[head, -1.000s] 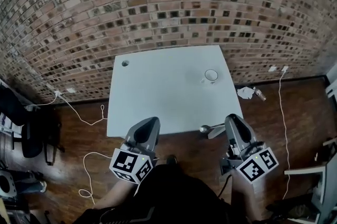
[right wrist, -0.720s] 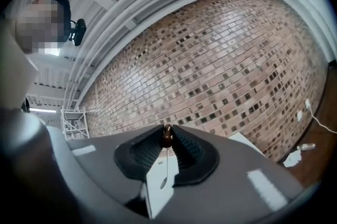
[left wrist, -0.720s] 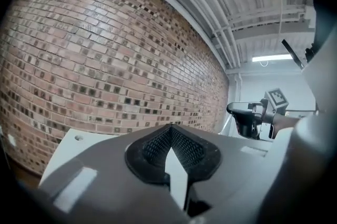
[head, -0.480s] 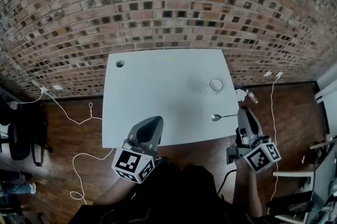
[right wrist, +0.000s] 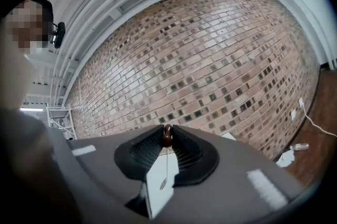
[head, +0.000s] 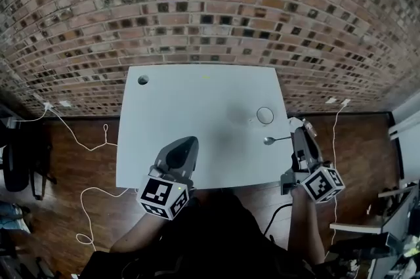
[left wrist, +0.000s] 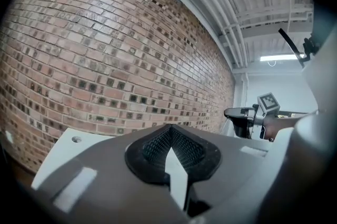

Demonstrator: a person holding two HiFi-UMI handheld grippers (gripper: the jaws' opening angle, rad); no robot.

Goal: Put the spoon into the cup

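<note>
A white cup stands near the right edge of the white table. A metal spoon sticks out leftward from my right gripper, its bowl just in front of the cup and apart from it. In the right gripper view my right gripper is shut on the spoon. The handle's dark end sits at the jaw tips. My left gripper hovers over the table's front middle. In the left gripper view my left gripper has its tips together with nothing between them.
A brick wall rises behind the table. The table has a round hole at its far left corner. White cables and crumpled litter lie on the wooden floor. The right gripper's marker cube shows in the left gripper view.
Both grippers have moved forward toward the wall. The spoon was off the table's front edge; it now hangs over the table close to the cup.
</note>
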